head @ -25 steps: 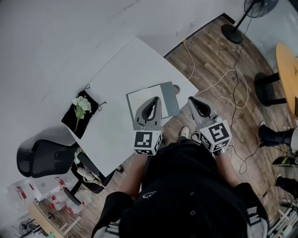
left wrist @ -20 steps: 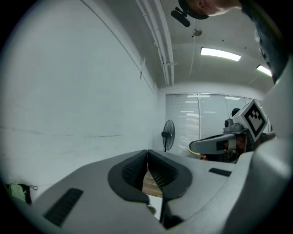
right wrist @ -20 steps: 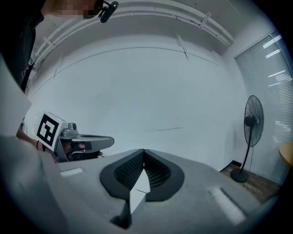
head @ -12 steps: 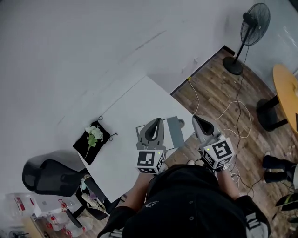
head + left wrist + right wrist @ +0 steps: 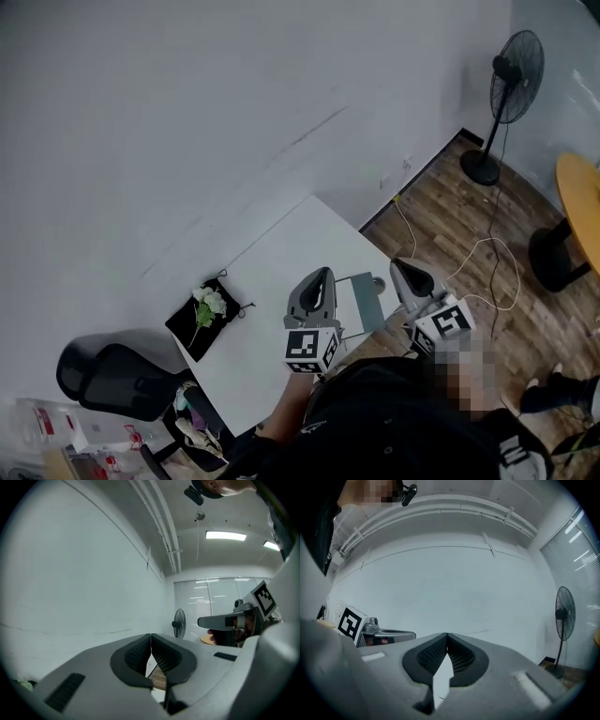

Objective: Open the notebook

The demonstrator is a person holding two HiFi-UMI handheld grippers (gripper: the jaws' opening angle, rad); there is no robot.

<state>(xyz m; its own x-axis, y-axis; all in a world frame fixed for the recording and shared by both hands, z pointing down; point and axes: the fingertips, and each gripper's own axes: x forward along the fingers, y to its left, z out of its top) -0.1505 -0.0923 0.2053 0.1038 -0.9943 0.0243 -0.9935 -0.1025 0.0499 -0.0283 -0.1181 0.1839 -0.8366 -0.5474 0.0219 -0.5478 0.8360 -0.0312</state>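
White walls enclose a room with a wood-plank floor [image 5: 441, 202], on which a white table [image 5: 272, 272] stands close to 1 wall. At the table's far-left end lies a black cloth [image 5: 190, 330] bearing a white flower [image 5: 212, 301]. A black office chair [image 5: 105, 373] stands just off that end. A floor fan [image 5: 512, 89] stands by the wall at upper right, a round wooden table [image 5: 579, 202] is cut by the right edge, and loose cables [image 5: 487, 248] trail across the floor between them.

The notebook [image 5: 367, 302] lies at the table's near-right corner. Only a gray panel of it shows in the head view, between the 2 grippers, and the rest is hidden behind the left one; whether it lies fully open cannot be told.

The left gripper [image 5: 322, 273] is held above the table's near edge. Its own view shows both ribbed pads [image 5: 138, 654] pressed together at the tips with nothing between them. The right gripper [image 5: 397, 265] is held beside it, past the table's corner and over the floor. Its pads [image 5: 461, 659] likewise meet at the tips and hold nothing. Each gripper carries 1 marker cube [image 5: 312, 348] at its rear, next to the person's dark clothing.
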